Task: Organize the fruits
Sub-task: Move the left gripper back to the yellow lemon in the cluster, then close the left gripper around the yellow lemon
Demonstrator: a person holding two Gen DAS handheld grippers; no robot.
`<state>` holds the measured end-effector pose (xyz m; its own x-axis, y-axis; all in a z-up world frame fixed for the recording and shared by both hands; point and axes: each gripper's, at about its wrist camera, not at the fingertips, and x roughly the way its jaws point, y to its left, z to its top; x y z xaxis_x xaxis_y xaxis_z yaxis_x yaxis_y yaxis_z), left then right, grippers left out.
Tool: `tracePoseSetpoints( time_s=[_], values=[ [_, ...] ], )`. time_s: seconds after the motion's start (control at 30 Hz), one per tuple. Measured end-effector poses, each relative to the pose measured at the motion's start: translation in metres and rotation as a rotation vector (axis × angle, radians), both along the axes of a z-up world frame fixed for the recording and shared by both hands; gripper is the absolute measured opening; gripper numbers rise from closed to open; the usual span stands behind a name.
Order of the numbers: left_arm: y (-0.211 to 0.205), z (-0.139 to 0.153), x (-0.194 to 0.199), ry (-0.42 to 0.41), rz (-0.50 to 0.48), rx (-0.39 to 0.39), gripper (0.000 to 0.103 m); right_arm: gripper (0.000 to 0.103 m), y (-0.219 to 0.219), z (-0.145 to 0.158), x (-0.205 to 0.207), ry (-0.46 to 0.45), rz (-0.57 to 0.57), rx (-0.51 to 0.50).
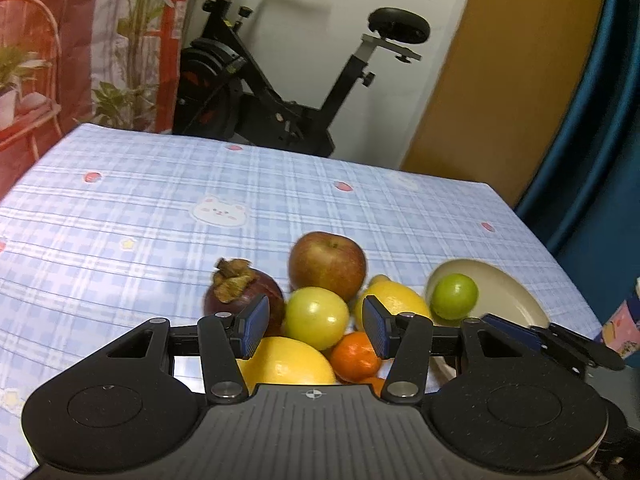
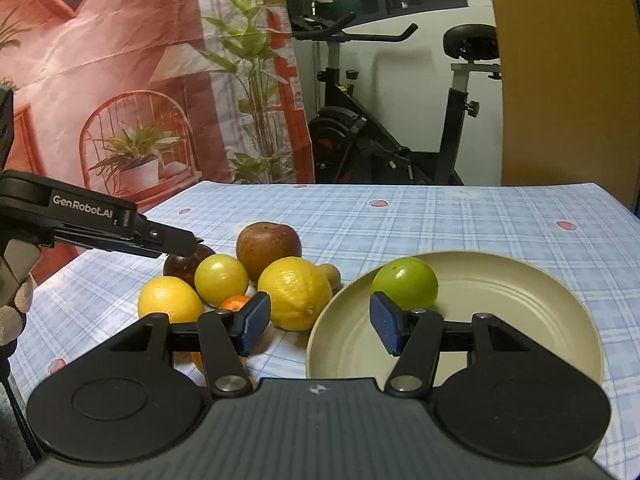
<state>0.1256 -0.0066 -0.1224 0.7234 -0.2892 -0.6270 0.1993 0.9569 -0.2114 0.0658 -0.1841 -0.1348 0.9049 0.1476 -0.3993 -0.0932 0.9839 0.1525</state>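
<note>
Both grippers' fingers are spread, holding nothing. Left gripper hovers over the fruit pile on the tabletop — likely picking next. One green fruit already sits in the plate; right gripper waits near its rim.

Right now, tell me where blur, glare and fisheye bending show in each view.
Left wrist view: the red apple and exercise bike look motion-smeared, and the table edge bows. Right wrist view: sharper; glare spots sit on the green fruit and lemon.
</note>
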Motion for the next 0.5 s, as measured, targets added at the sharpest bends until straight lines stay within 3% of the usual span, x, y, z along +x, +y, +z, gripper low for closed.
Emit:
tracePoseSetpoints(
  time_s=[0.5],
  values=[
    [-0.022,-0.003,0.027,0.029,-0.078,-0.001,0.054,0.058,0.01,-0.002,0.048,0.033,0.111,-0.066]
  ],
)
